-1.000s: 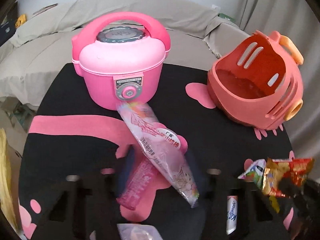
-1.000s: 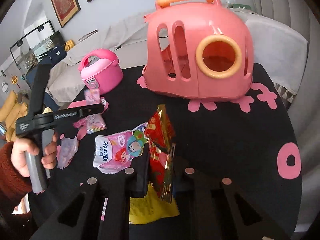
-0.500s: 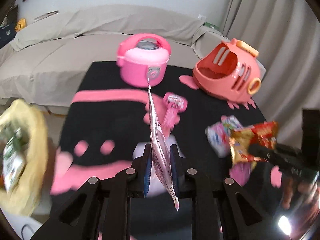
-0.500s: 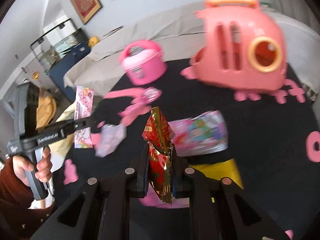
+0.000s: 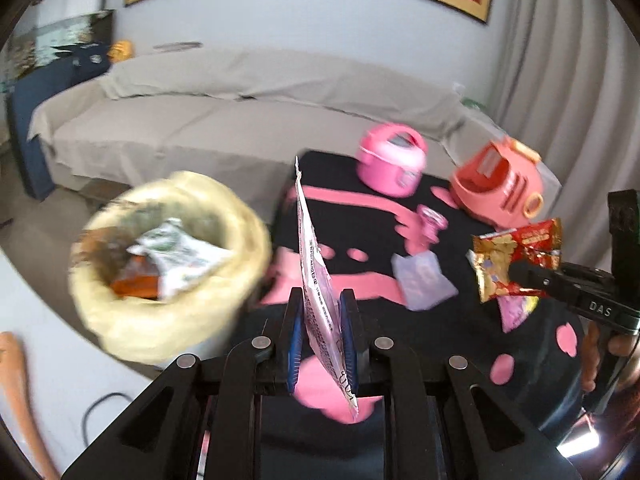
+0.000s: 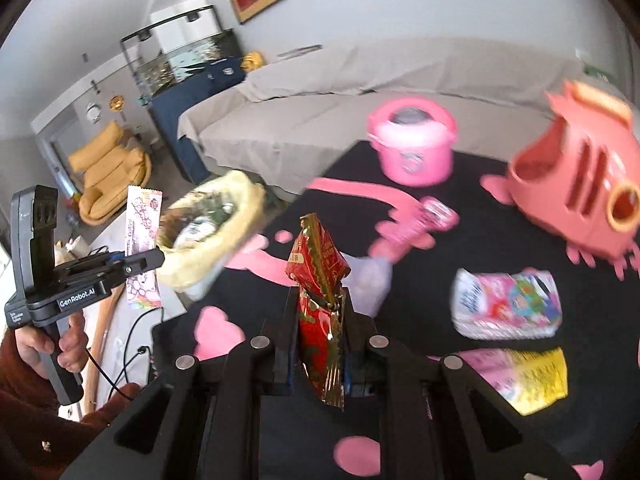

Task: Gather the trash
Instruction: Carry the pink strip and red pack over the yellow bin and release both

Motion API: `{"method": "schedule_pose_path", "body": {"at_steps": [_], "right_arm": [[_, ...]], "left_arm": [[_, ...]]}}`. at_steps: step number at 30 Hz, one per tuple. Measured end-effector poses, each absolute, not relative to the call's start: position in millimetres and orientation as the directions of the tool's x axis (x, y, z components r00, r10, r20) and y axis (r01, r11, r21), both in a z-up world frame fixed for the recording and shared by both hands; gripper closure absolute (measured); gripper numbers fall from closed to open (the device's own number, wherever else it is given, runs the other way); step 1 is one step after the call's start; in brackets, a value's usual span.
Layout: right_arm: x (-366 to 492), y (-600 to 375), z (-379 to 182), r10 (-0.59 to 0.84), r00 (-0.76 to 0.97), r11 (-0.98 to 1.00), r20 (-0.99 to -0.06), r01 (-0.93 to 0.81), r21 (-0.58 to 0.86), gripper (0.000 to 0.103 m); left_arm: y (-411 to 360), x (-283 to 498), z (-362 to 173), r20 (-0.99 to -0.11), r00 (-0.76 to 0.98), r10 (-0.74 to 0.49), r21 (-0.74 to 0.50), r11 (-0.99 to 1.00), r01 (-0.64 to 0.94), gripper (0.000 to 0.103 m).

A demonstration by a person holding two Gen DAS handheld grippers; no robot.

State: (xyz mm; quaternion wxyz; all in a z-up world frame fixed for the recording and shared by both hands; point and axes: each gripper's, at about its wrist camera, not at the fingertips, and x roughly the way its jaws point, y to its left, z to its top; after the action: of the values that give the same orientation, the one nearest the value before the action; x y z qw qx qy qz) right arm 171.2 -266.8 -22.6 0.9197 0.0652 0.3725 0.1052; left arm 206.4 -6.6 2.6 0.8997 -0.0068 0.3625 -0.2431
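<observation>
Black table [image 6: 460,420] with pink shapes; waste bin [image 5: 168,264] beside its near-left edge, yellow liner, some trash inside. On table, uncollected: tissue pack [image 6: 508,304], yellow-pink wrapper [image 6: 532,376]. Left gripper [image 5: 320,340] clamped on long pink-white wrapper [image 5: 314,264], held edge-up, just beside bin rim. Right gripper [image 6: 320,332] clamped on red-gold snack bag [image 6: 320,272], above table. Step: carry to bin. Next, likely: get each over the bin mouth, then let go

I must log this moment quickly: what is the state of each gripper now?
Left gripper: closed on the pink-and-white wrapper.
Right gripper: closed on the red-and-gold snack packet.
</observation>
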Motion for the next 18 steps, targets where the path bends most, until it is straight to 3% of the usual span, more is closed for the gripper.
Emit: {"method": "schedule_pose_path", "body": {"at_steps": [9, 18], "right_arm": [[206, -198, -4, 0.283, 0.697, 0.957, -0.659, -0.254, 0.143, 0.089], [240, -158, -14, 0.288, 0.663, 0.948, -0.691, -0.301, 0.106, 0.089]], "left_arm": [[80, 226, 19, -0.597, 0.729, -0.336, -0.179, 0.941, 0.287, 0.085], [112, 283, -5, -0.629, 0.704, -0.329, -0.229, 0.944, 0.237, 0.085]]}}
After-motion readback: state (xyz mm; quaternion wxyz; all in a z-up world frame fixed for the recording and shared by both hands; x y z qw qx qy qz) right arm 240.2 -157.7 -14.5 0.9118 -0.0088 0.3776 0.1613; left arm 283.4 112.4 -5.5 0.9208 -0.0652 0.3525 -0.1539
